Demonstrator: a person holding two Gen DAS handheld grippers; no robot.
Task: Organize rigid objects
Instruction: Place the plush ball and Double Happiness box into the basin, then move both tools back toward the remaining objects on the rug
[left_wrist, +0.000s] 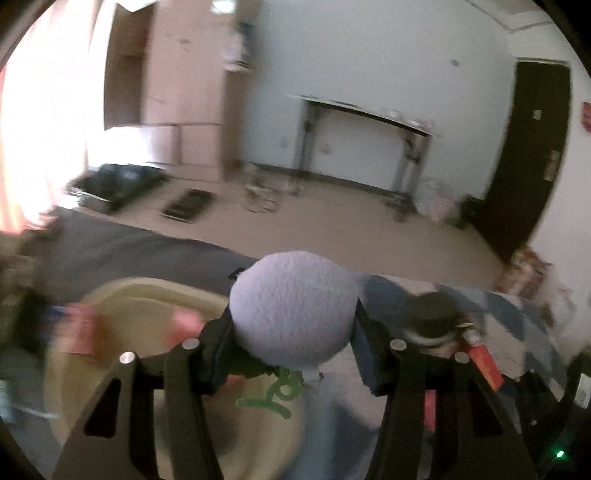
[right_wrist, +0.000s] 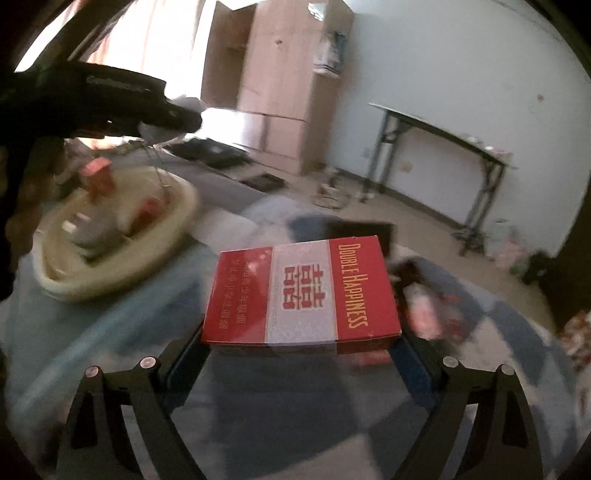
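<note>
While my left gripper (left_wrist: 293, 350) hung above the cream basket (left_wrist: 147, 295), its jaws were clamped on a pale, pebbly round fruit model (left_wrist: 293, 314) with a green curled stem (left_wrist: 275, 395) dangling under it, so I judged the step in hand to be carrying a picked piece to the basket; the next move called for lowering it over a free patch and letting go, clear of the blurred red pieces (left_wrist: 81, 328) lying inside. A dark round lid (left_wrist: 432, 308) and a red box edge (left_wrist: 484, 365) lay just right of my fingers on the blue-patterned cloth (left_wrist: 388, 288), which covered what may be a bench or a bed; I could not tell which. In the right wrist view, my right gripper (right_wrist: 301, 354) had its jaws set wide and pressed on the two short ends of a red and white Double Happiness carton (right_wrist: 303, 291), held flat above the cloth. The basket sat well to the left, already holding a red-topped item (right_wrist: 98, 177) and others too blurred to name. My own left gripper hovered over it, so I judged the carton should wait its turn or come in from the near side.
</note>
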